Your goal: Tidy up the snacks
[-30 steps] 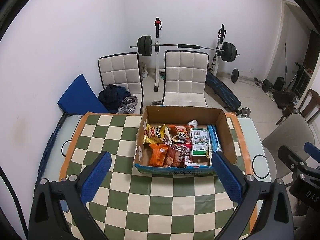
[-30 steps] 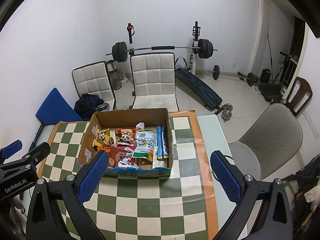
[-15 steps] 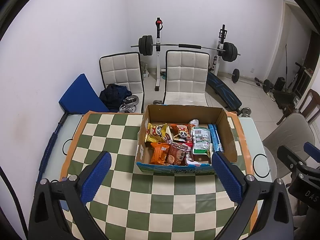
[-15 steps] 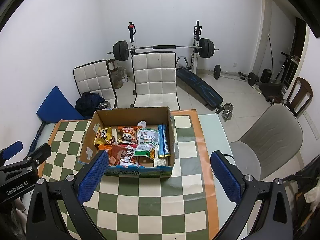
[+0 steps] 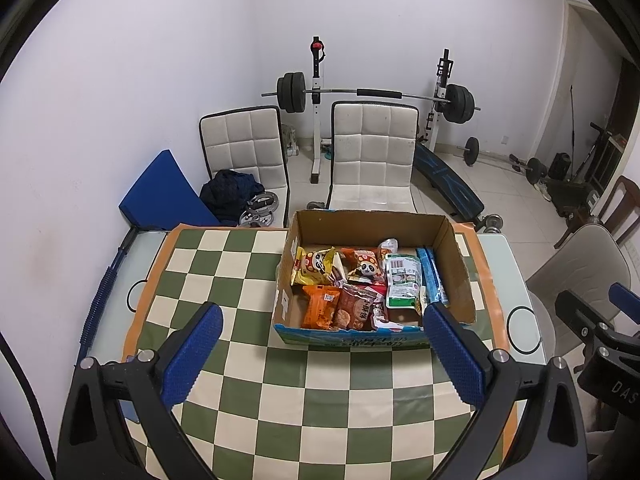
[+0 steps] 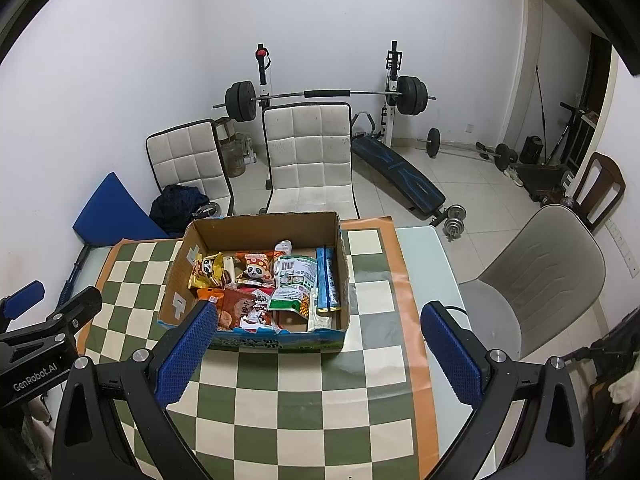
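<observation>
An open cardboard box stands on the green-and-cream checkered table. It holds several snack packets: a yellow panda bag, an orange packet, a green-and-white pouch and a blue stick pack. My left gripper is open and empty, high above the table's near side. My right gripper is open and empty, held to the right of the left one. Each gripper shows at the other view's edge.
Two white padded chairs stand behind the table. A barbell rack and weight bench are at the back wall. A grey chair stands to the table's right. A blue cushion leans at the left wall.
Both grippers have drifted slightly back and up from the table; the box sits a little lower in both views. Both stay open and empty.
</observation>
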`<state>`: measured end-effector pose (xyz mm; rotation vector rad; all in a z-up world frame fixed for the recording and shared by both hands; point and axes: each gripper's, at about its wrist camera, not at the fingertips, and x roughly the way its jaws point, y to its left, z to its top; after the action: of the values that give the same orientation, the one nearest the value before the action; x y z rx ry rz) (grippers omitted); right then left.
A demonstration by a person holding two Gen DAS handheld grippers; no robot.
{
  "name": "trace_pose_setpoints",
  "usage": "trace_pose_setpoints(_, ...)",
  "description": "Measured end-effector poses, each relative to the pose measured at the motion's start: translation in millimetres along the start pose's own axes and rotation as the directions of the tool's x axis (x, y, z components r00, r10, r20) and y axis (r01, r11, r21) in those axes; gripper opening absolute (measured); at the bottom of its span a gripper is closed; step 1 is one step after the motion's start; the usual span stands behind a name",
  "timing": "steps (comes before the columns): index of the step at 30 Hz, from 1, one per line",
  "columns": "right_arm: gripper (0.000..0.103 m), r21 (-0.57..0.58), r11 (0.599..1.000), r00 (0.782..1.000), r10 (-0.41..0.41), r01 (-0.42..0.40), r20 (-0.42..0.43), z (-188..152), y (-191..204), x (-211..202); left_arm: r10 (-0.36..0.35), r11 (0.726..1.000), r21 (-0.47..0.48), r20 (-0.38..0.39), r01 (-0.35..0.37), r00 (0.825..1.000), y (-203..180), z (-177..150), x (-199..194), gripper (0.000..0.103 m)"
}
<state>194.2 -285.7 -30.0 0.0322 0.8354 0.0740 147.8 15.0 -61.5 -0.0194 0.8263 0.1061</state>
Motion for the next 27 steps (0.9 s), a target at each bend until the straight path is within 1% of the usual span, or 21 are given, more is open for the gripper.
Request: trace_pose_setpoints(27, 0.103, -0.004, 1.000, 1.000, 0.005, -0.005, 0.005, 0.8, 2.7, -4.4, 0.012, 1.000, 0.005, 0.003, -0.012, 1.000, 3.0, 4.7, -5.4, 0.103)
